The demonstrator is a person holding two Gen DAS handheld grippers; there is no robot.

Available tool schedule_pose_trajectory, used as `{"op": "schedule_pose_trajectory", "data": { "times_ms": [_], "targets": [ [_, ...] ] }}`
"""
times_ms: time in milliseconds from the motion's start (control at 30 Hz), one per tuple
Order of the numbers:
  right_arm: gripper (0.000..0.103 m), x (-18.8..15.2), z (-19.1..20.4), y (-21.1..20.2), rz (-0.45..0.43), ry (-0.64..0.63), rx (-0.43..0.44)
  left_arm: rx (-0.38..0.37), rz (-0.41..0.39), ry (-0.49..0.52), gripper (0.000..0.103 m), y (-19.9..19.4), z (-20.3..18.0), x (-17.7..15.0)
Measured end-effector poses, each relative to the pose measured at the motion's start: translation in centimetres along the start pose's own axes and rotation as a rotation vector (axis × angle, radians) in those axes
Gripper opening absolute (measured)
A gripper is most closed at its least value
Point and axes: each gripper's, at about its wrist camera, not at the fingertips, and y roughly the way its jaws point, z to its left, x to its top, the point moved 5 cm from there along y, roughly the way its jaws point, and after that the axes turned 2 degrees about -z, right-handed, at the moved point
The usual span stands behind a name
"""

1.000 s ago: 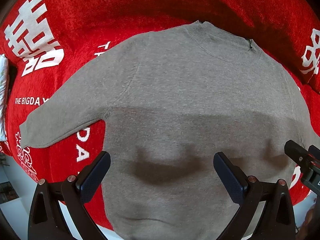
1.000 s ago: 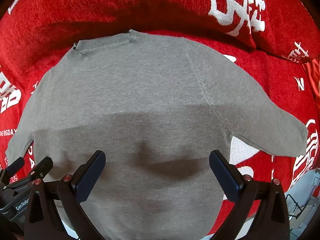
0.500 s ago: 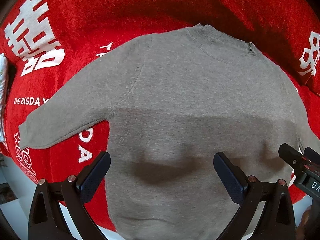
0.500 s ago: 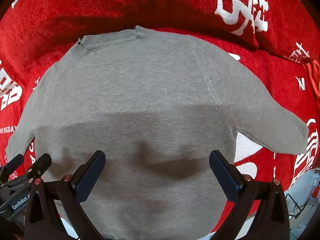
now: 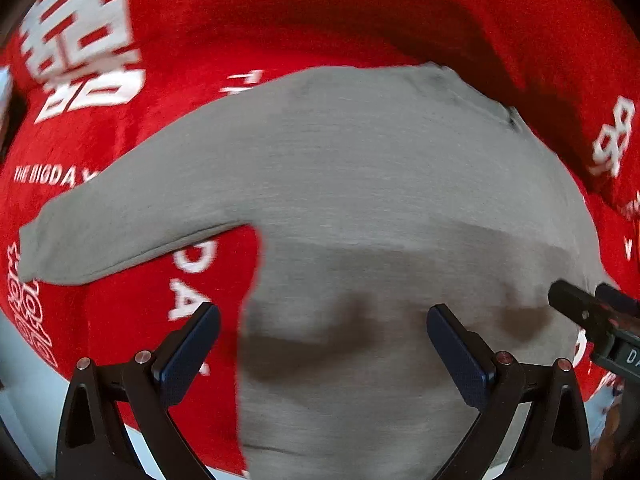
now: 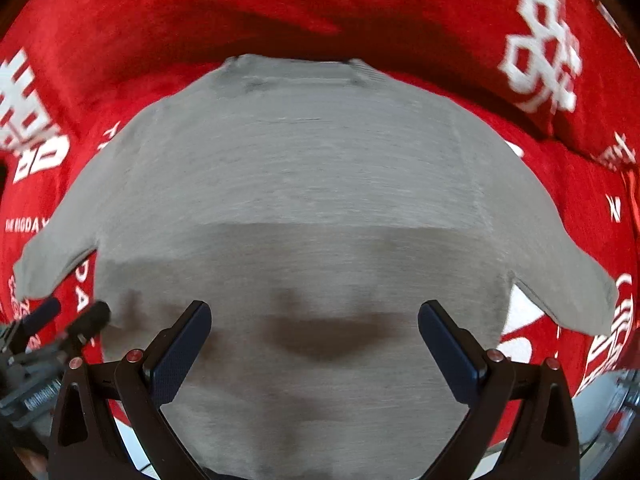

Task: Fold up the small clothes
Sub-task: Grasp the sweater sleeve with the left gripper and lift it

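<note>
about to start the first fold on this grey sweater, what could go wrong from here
1. The grey sweater lies on a plush red blanket; an open hand-held gripper, left or right, might pinch the blanket too.
2. The left sleeve is spread wide and may trail or bunch if the body is folded first.

left tool (image 5: 322, 342) shifted left, sweater (image 5: 360, 200) now blurred

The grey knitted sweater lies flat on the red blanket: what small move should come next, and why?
Probably lower the left tool toward the left sleeve of the grey knitted sweater to fold it inward. The sweater lies spread flat on the red plush blanket, both sleeves out, and both tools, the right tool too, hover open and empty.
</note>
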Motion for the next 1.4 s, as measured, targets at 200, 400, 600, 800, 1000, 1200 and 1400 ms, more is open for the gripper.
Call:
{"op": "schedule_pose_trajectory", "data": {
  "times_ms": [200,400,600,800,1000,1200,1400],
  "targets": [
    [0.103,-0.4,5.5,-0.1,0.008,-0.095,0.048,0.016,-0.084,-0.193,0.103,-0.8,10.1,-0.9],
    [0.103,-2.2,11.1,0.4,0.032,-0.195,0.088,-0.01,-0.139,-0.428,0.103,0.0,20.7,-3.2],
    [0.103,-3.4,14.2,1.9,0.08,-0.257,0.098,-0.262,-0.191,-0.657,0.103,3.5,26.7,-3.9],
    [0.103,-3.8,15.6,2.4,0.087,-0.288,0.089,-0.437,-0.229,-0.812,0.103,6.0,28.0,-2.7],
    [0.103,-4.2,16.7,3.1,0.101,-0.299,0.09,-0.434,-0.316,-0.792,0.102,5.5,27.5,0.2],
    [0.103,-4.9,16.9,3.6,0.126,-0.29,0.112,-0.502,-0.303,-0.864,0.031,6.7,28.4,0.2],
    [0.103,-5.0,15.9,3.2,0.112,-0.249,0.136,-0.524,-0.399,-0.759,0.014,4.7,28.1,1.0]
  ]
}}
